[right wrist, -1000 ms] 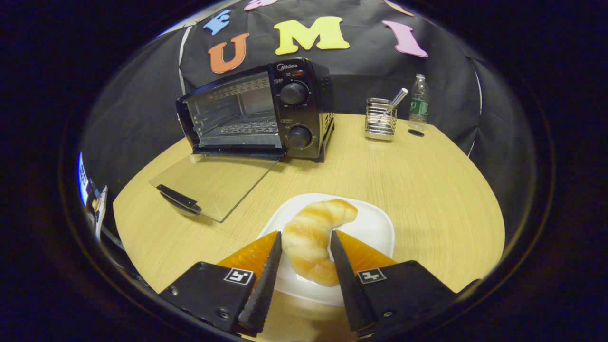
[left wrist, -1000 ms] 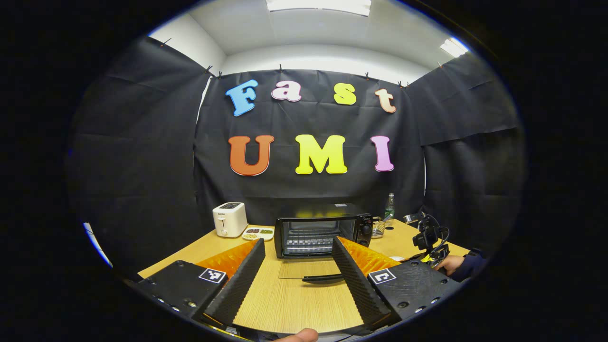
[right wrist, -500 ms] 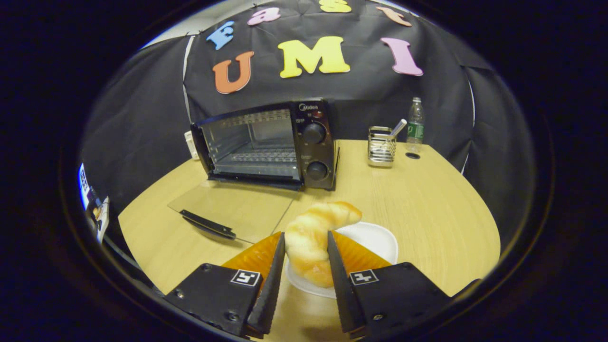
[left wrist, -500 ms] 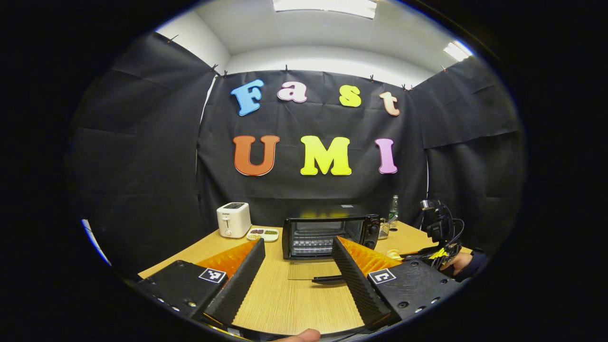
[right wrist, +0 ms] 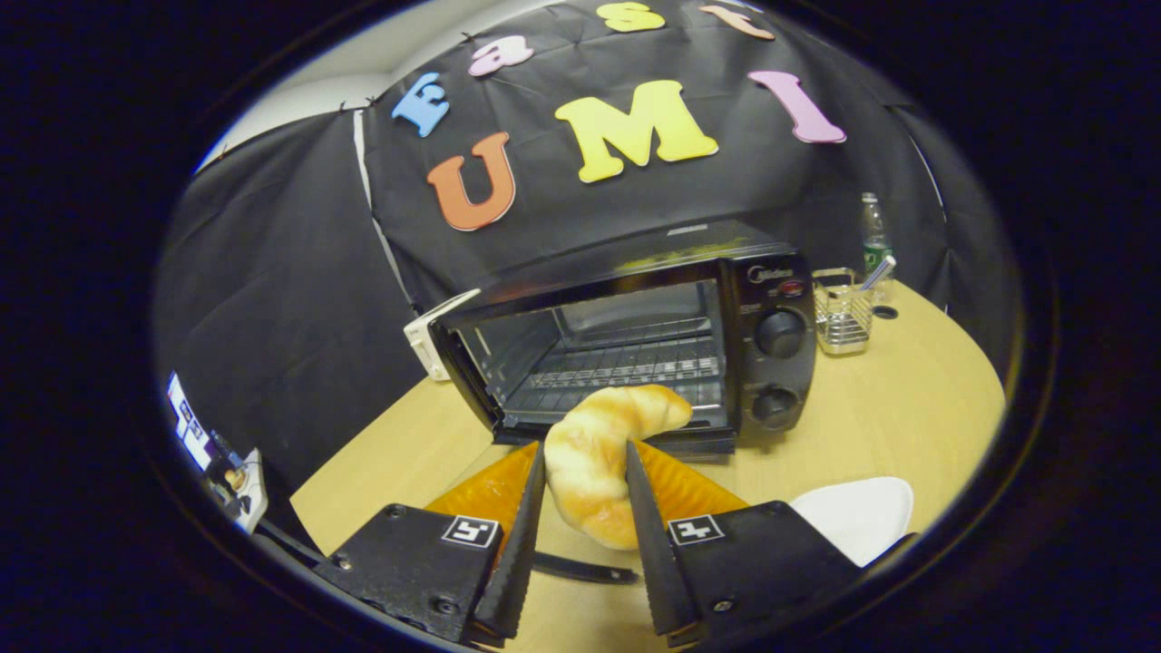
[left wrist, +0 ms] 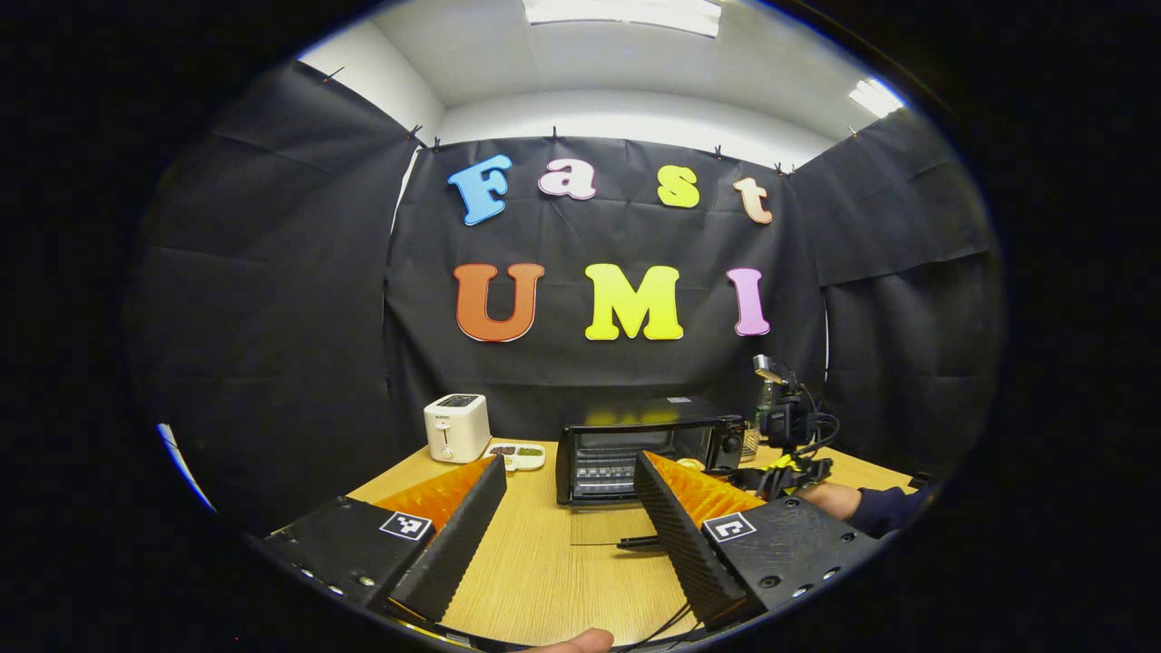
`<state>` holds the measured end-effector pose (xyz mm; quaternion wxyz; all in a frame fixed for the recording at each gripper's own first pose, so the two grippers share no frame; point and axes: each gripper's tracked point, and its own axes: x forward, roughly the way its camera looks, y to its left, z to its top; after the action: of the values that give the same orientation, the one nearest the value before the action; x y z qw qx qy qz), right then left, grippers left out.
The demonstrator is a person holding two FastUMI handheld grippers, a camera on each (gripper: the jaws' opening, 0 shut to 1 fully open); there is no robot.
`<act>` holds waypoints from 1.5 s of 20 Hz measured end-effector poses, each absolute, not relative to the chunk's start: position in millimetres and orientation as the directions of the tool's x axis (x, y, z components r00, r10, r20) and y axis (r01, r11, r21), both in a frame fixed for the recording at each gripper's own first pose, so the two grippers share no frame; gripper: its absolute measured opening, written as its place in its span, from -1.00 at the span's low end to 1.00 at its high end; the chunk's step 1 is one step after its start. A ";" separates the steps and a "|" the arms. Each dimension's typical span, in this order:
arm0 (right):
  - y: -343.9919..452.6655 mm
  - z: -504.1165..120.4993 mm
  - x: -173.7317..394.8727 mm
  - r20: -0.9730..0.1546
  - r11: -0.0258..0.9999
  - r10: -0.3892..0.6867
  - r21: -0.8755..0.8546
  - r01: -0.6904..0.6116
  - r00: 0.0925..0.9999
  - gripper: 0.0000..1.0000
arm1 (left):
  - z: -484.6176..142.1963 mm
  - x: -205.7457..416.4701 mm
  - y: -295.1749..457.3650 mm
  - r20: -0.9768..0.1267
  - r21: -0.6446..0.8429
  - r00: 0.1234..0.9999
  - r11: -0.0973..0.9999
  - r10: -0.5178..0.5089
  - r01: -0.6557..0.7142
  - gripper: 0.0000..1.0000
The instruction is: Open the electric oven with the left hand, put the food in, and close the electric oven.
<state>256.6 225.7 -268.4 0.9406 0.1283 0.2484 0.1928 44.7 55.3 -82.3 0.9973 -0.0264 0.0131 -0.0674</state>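
Right gripper (right wrist: 585,535) has its two fingers pressed on a croissant (right wrist: 599,458) and holds it in the air, just in front of the electric oven (right wrist: 635,349), whose door is open. White plate (right wrist: 857,517) lies bare to the right on the table (right wrist: 916,417). For this step, it should go in low and straight, w/ the croissant clear of the door frame and over the wire rack (right wrist: 626,367), then let go only when it rests there. Left gripper (left wrist: 567,521) is wide apart w/ nothing between its fingers, well back from the oven; it should stay away from the door handle (left wrist: 639,542) till the right one is out.
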 end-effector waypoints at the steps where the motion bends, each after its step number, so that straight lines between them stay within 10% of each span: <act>1: 237.4 -269.1 270.8 -0.420 0.890 0.423 0.357 -0.283 0.803 0.07 | -83.1 47.5 54.5 -0.023 -0.057 0.990 0.989 -0.140 0.139 0.86; 16: 270.3 -287.7 425.8 -0.342 0.957 0.224 0.255 -0.140 0.913 0.05 | -130.1 86.1 108.8 -0.131 -0.044 0.991 0.999 -0.027 0.021 0.86; 20: 257.9 -278.3 404.1 -0.338 0.962 0.214 0.234 -0.138 0.917 0.67 | -134.7 88.3 101.5 -0.147 -0.056 0.988 0.998 -0.034 0.026 0.87; 30: 224.3 -231.8 274.9 -0.318 0.919 0.351 0.299 -0.258 0.881 0.92 | -141.5 81.4 74.0 -0.181 -0.056 0.983 0.998 -0.039 0.029 0.86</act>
<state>274.9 224.3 -231.8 0.9617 0.1249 0.1857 0.1584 81.4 74.0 -141.5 0.9953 -0.0265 0.0911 -0.0170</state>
